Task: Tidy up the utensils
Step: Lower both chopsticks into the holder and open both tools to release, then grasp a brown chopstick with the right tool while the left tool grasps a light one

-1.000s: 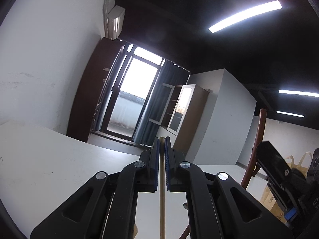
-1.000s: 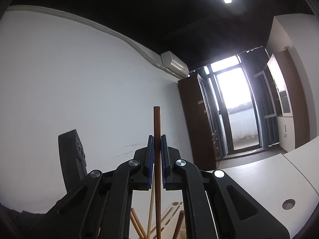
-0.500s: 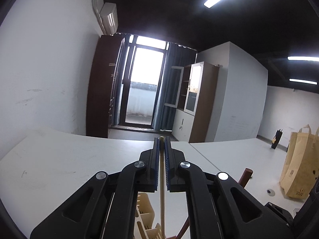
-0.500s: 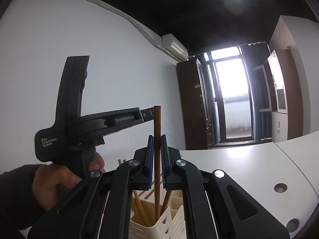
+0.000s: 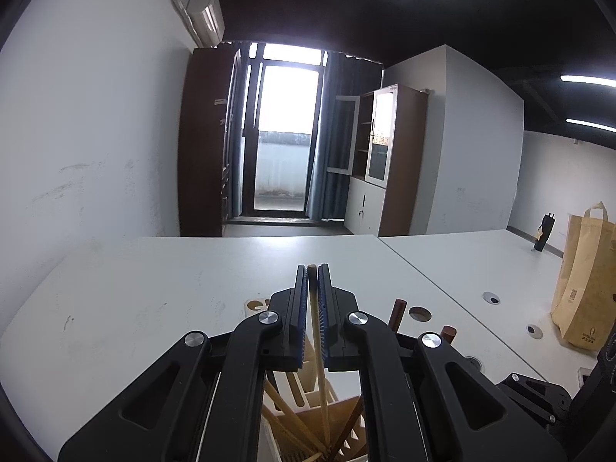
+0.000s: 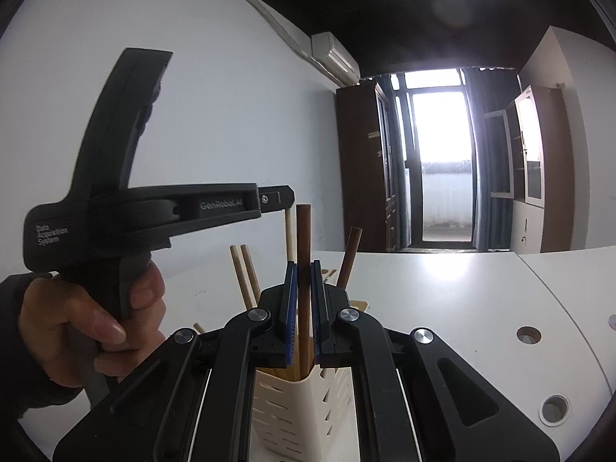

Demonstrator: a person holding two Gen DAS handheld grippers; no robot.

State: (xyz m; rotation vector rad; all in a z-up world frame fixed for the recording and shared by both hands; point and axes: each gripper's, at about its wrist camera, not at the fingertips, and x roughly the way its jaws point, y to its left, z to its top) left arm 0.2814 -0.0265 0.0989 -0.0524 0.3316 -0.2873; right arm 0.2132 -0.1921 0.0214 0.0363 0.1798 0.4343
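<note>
My left gripper point(image 5: 312, 269) is shut on a light wooden handle point(image 5: 318, 350) that runs down into a cream slotted utensil holder point(image 5: 304, 427). My right gripper point(image 6: 304, 265) is shut on a dark brown wooden handle point(image 6: 303, 231), upright, its lower end inside the same holder point(image 6: 304, 415). In the right wrist view the left gripper point(image 6: 287, 202) comes in from the left and holds the light handle point(image 6: 287, 235) over the holder. Other wooden handles point(image 6: 246, 273) and a dark one point(image 6: 350, 254) stand in the holder.
The holder stands on a white table point(image 5: 154, 288) with round cable holes point(image 6: 528, 334). A brown paper bag point(image 5: 581, 281) stands at the right on the table. A white wall runs along the left, with a door and cabinets at the far end.
Both grippers have tilted down from pointing up at the ceiling to level over the table. The two held handles have gone down into the holder. The left gripper has come beside the right one.
</note>
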